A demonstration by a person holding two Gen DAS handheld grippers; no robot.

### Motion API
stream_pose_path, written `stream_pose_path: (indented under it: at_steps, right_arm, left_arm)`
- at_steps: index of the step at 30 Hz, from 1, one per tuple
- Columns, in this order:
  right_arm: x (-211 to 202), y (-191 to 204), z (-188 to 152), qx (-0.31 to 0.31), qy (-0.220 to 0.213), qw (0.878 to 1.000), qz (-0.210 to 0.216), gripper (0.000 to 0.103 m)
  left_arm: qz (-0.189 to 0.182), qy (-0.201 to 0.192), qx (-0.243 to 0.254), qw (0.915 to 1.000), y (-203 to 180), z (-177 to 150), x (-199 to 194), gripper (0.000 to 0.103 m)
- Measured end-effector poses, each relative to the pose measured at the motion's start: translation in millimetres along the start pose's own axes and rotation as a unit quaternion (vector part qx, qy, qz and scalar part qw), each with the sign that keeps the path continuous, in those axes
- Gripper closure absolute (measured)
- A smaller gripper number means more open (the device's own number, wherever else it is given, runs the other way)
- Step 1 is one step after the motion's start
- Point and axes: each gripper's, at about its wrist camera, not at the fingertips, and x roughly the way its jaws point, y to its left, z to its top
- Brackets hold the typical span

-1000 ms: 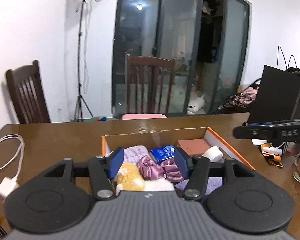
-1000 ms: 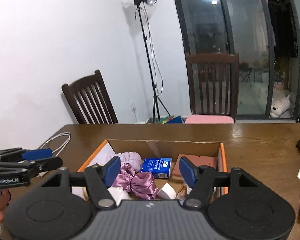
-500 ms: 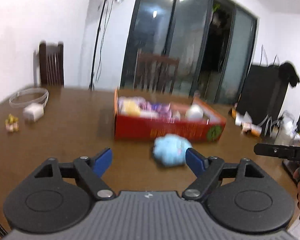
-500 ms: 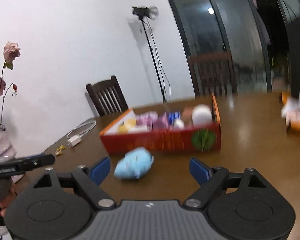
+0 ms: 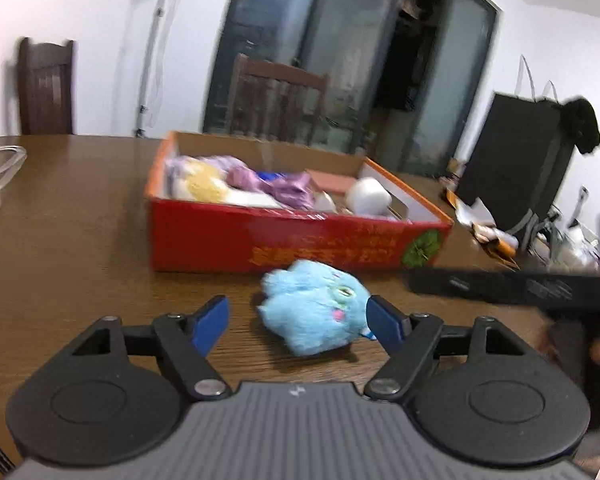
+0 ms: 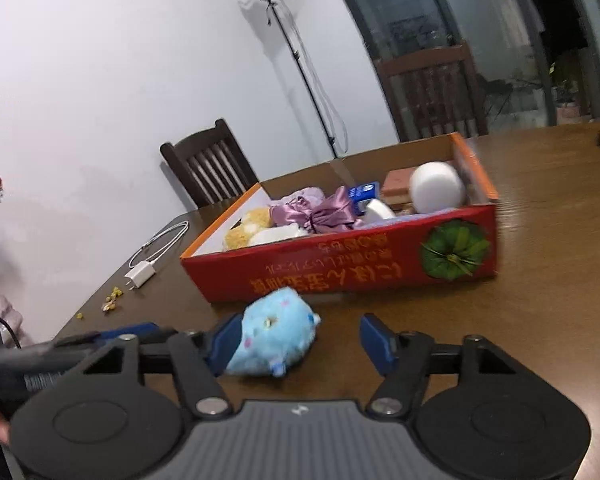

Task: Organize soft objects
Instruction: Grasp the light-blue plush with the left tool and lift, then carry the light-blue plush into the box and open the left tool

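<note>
around blue plush (image 5: 314, 312), both claws agape

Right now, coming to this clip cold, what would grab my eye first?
The fluffy blue plush toy lies on the brown table just in front of the red cardboard box, with the open left tongs around it, not gripping. The box brims with soft things: a yellow plush, a purple satin scrunchie and a white roll.
</note>
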Motion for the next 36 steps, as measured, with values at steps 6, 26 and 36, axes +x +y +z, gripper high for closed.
stream_pose_path:
  at_steps: [6, 26, 36]
  right_arm:
    - [65, -4, 19, -0.007, 0.030, 0.999, 0.025, 0.056]
    - [88, -19, 3, 0.035, 0.058, 0.995, 0.075, 0.068]
    - [81, -14, 1, 0.024, 0.049, 0.996, 0.066, 0.070]
  left_arm:
    - [-0.013, 0.025, -0.020, 0.9994, 13, -9, 28, 0.063]
    - [-0.110, 0.059, -0.146, 0.9814, 46, -15, 43, 0.070]
    - [-0.099, 0.061, -0.134, 0.9841, 37, -16, 38, 0.072]
